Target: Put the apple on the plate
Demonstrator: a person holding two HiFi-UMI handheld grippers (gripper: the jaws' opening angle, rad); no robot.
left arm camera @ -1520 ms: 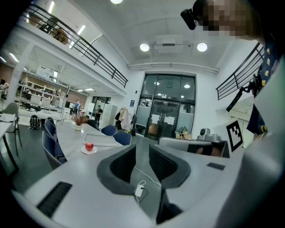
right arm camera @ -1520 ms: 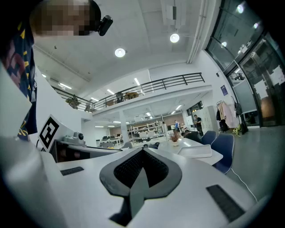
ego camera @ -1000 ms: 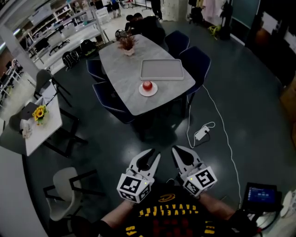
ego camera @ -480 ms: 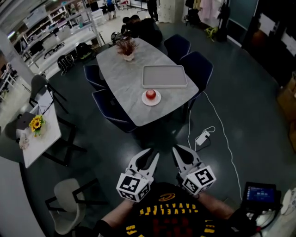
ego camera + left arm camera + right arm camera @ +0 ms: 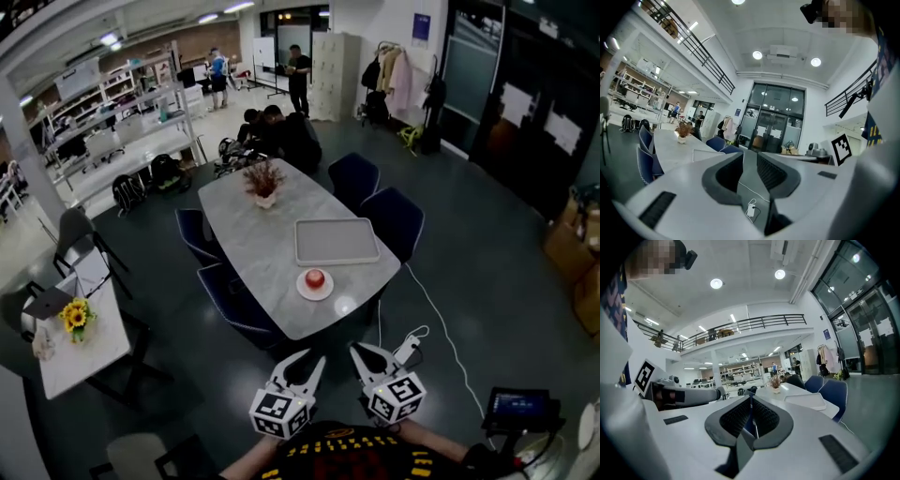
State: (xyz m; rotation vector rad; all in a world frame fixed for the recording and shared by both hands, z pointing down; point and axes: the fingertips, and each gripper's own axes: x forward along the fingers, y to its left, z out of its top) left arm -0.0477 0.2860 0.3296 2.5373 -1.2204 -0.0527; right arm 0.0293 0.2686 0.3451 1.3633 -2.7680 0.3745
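Observation:
A red apple [image 5: 315, 277] sits on a small white plate [image 5: 303, 289] near the near end of a long grey table [image 5: 253, 253], well ahead of me. My left gripper [image 5: 305, 361] is held low in front of my body, open, with only the floor and a cable visible in the gap [image 5: 750, 161]. Beside it my right gripper [image 5: 368, 354] points the same way; its pads meet on a hairline slit [image 5: 751, 404] and hold nothing. Both are far short of the table. Neither gripper view shows the apple.
A flat grey tray [image 5: 336, 241] lies behind the plate and a potted plant [image 5: 265, 183] stands at the far end. Dark blue chairs [image 5: 394, 220] ring the table. A power strip and white cable [image 5: 412, 339] lie on the floor. People stand and crouch beyond the table.
The table with the apple has slid down the head view and grown larger, and more of the room behind shows. Both grippers keep their pose at the bottom of the view.

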